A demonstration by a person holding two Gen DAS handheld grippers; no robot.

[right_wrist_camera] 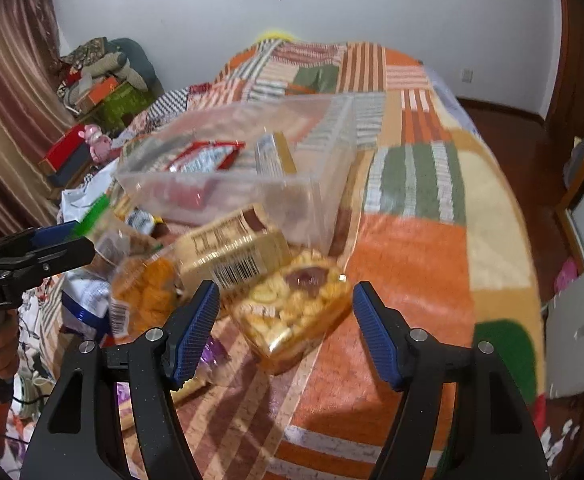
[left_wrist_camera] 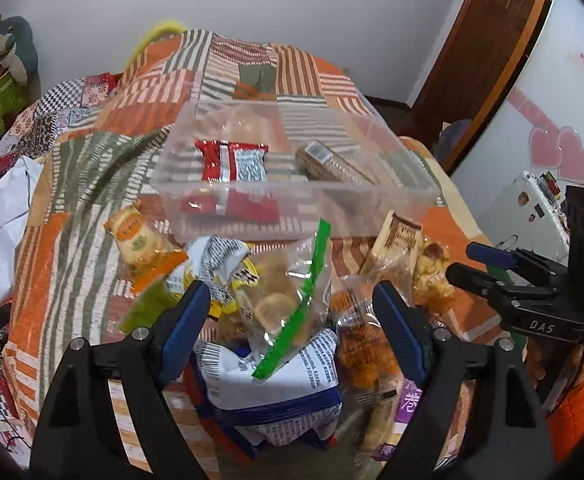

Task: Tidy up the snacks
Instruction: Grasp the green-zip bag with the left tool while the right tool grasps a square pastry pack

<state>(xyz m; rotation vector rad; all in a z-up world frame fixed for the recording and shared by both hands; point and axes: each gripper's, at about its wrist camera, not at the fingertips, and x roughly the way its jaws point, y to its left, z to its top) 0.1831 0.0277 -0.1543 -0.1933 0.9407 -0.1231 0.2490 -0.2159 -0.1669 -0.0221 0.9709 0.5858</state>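
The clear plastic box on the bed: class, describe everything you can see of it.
The clear plastic box is rectangular, open-topped and see-through, and it sits upright on the patchwork blanket. Inside lie a red snack packet and a brown packet. Loose snack bags crowd its near wall; neither gripper touches it.

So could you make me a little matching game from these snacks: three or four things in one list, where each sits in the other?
Things:
1. red packet
2. green-striped clear bag
3. orange packet
4. clear tub of small biscuits

Places:
A. between the right tongs' open blue pads
B. inside the clear box
C. on the blanket, left of the pile
D. between the left tongs' open blue pads

Pairs: 1-B, 2-D, 3-C, 4-A
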